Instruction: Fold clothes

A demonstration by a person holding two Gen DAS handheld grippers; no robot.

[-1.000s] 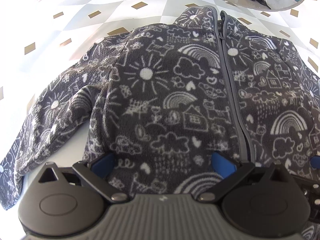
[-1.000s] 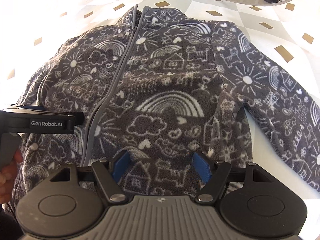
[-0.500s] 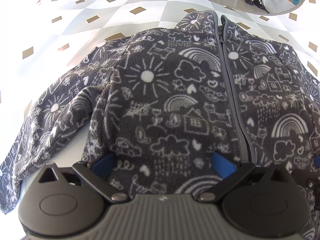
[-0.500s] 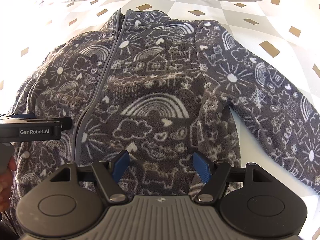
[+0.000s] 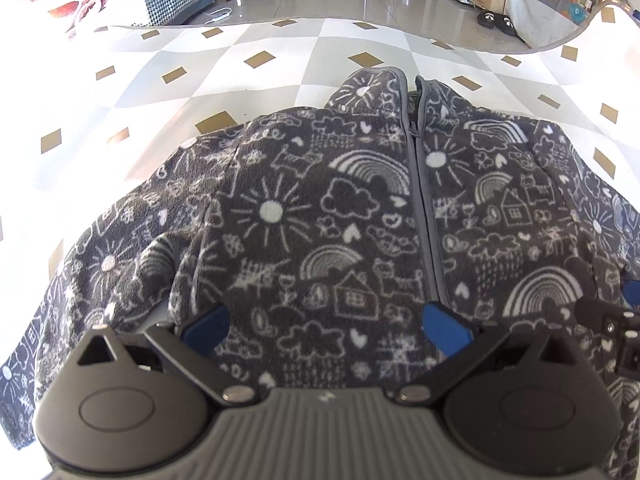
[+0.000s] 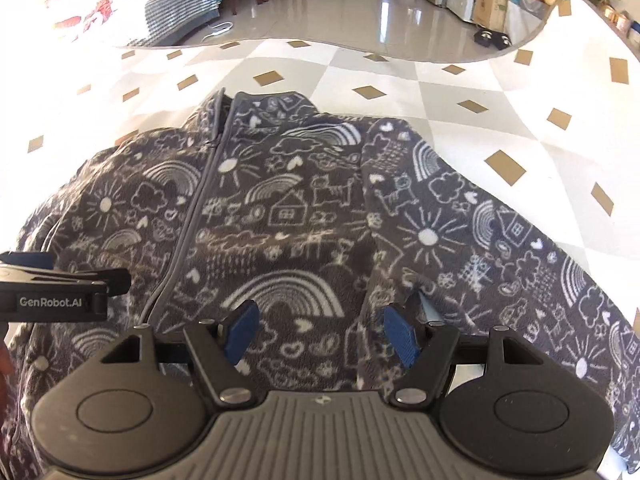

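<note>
Both hand-held grippers angled down, side by side: left [image 5: 324, 324] jaws wide, right [image 6: 322, 334] jaws apart.

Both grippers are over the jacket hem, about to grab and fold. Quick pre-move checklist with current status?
1. Jacket front up, zipper closed: ok.
2. Left gripper open over the hem: ok.
3. Right gripper open over the hem: ok.
4. Pads touching fabric: cannot tell.
5. Sleeves spread out, not tucked in: ok.
6. Patterned surface beyond the collar bare: ok.
</note>
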